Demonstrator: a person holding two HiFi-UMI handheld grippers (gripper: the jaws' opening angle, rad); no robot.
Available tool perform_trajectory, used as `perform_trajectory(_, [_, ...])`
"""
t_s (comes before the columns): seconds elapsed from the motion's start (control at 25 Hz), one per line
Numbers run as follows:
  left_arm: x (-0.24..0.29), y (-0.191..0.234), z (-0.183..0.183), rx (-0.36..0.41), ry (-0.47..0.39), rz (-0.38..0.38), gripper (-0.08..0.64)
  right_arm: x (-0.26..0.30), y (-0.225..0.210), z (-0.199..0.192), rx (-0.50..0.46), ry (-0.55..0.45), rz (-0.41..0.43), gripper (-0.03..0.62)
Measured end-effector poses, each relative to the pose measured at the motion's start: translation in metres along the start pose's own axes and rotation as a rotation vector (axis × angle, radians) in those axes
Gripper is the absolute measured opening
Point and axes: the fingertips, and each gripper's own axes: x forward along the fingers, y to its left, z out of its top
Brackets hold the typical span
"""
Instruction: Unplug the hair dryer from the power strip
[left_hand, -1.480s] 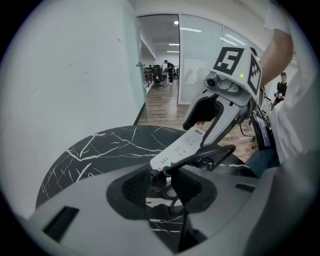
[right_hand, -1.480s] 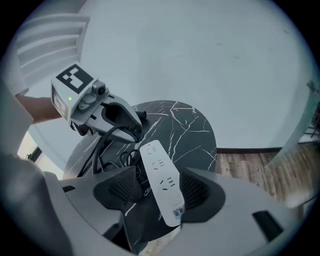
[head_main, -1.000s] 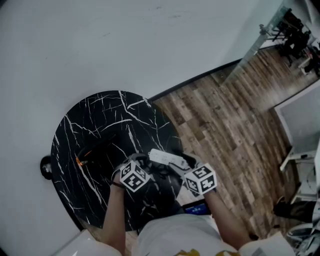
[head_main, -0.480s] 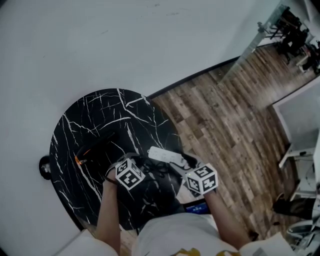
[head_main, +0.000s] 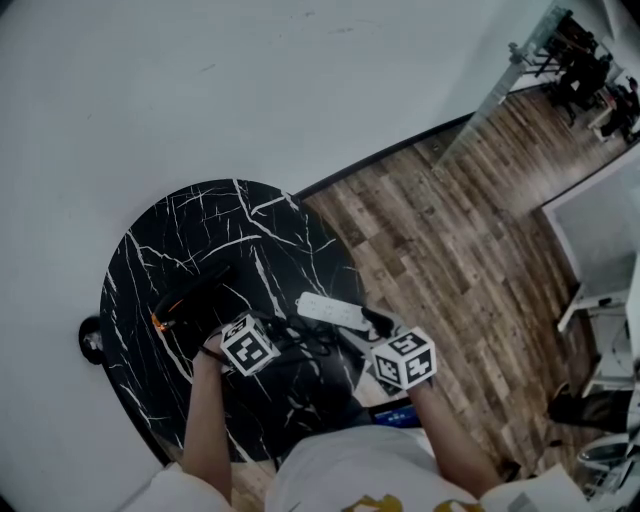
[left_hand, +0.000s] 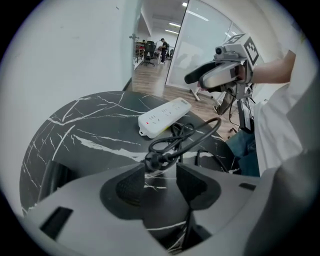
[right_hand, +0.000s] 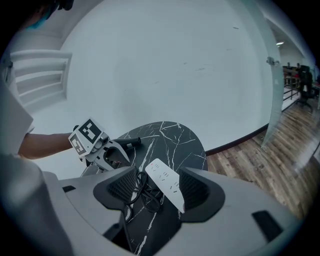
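Note:
The white power strip (head_main: 330, 311) lies on the round black marble table (head_main: 230, 230) with nothing plugged into it. The black hair dryer (head_main: 195, 298) rests to its left. Its black cord (left_hand: 187, 137) is coiled between them. My left gripper (left_hand: 160, 172) points steeply down; its jaws have just been opening and stand open. The black plug (left_hand: 151, 161) lies on the table at their tips, with the pads apart from it. My right gripper (right_hand: 157, 181) hovers open over the near end of the power strip (right_hand: 165, 186), holding nothing.
The table stands against a white wall (head_main: 250, 80). Wooden floor (head_main: 450, 230) lies to the right, with a glass partition (left_hand: 200, 45) beyond. The person's arms and white shirt (head_main: 350, 475) fill the near edge. A small dark object (head_main: 90, 338) sits left of the table.
My left gripper has moved left, away from the power strip and toward the hair dryer. My right gripper has stayed where it was.

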Motion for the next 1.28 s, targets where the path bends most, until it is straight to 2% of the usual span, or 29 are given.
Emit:
perform_trajectory(0.08, [-0.001, -0.004, -0.006, 0.004, 0.016, -0.022, 0.179, 0.0, 0.0, -0.001, -0.003, 0.004, -0.006, 0.27])
perform_trajectory(0.16, [-0.009, -0.001, -0.005, 0.022, 0.009, -0.01, 0.179, -0.001, 0.001, 0.0, 0.0, 0.0, -0.009, 0.27])
perform_trajectory(0.48, [-0.043, 0.011, 0.017, -0.044, -0.236, 0.115, 0.178, -0.005, 0.01, 0.013, 0.024, -0.045, 0.003, 0.268])
perform_trajectory(0.56, [-0.063, 0.014, 0.034, -0.082, -0.365, 0.131, 0.177, -0.006, 0.017, 0.021, 0.022, -0.069, 0.026, 0.268])
perform_trajectory(0.68, [-0.1, 0.007, 0.063, -0.165, -0.633, 0.088, 0.176, -0.011, 0.028, 0.033, 0.026, -0.111, 0.042, 0.267])
perform_trajectory(0.72, [-0.108, 0.005, 0.068, -0.182, -0.693, 0.082, 0.171, -0.013, 0.031, 0.038, 0.026, -0.129, 0.037, 0.248])
perform_trajectory(0.76, [-0.114, 0.005, 0.072, -0.193, -0.733, 0.093, 0.157, -0.016, 0.032, 0.044, 0.019, -0.147, 0.027, 0.186])
perform_trajectory(0.8, [-0.118, 0.005, 0.074, -0.199, -0.758, 0.122, 0.121, -0.019, 0.034, 0.05, 0.006, -0.167, 0.015, 0.076])
perform_trajectory(0.84, [-0.122, 0.006, 0.074, -0.203, -0.775, 0.161, 0.062, -0.022, 0.035, 0.055, -0.011, -0.185, 0.003, -0.002])
perform_trajectory(0.88, [-0.125, 0.006, 0.075, -0.208, -0.789, 0.199, 0.003, -0.025, 0.038, 0.06, -0.026, -0.2, -0.003, -0.002])
perform_trajectory(1.08, [-0.146, 0.0, 0.081, -0.251, -0.891, 0.303, 0.0, -0.034, 0.056, 0.08, -0.09, -0.267, 0.031, -0.002])
perform_trajectory(1.2, [-0.153, -0.002, 0.077, -0.297, -0.884, 0.381, 0.0, -0.039, 0.067, 0.087, -0.133, -0.286, 0.055, -0.002])
perform_trajectory(1.28, [-0.159, -0.009, 0.076, -0.339, -0.899, 0.403, 0.0, -0.046, 0.069, 0.086, -0.122, -0.293, 0.062, -0.002])
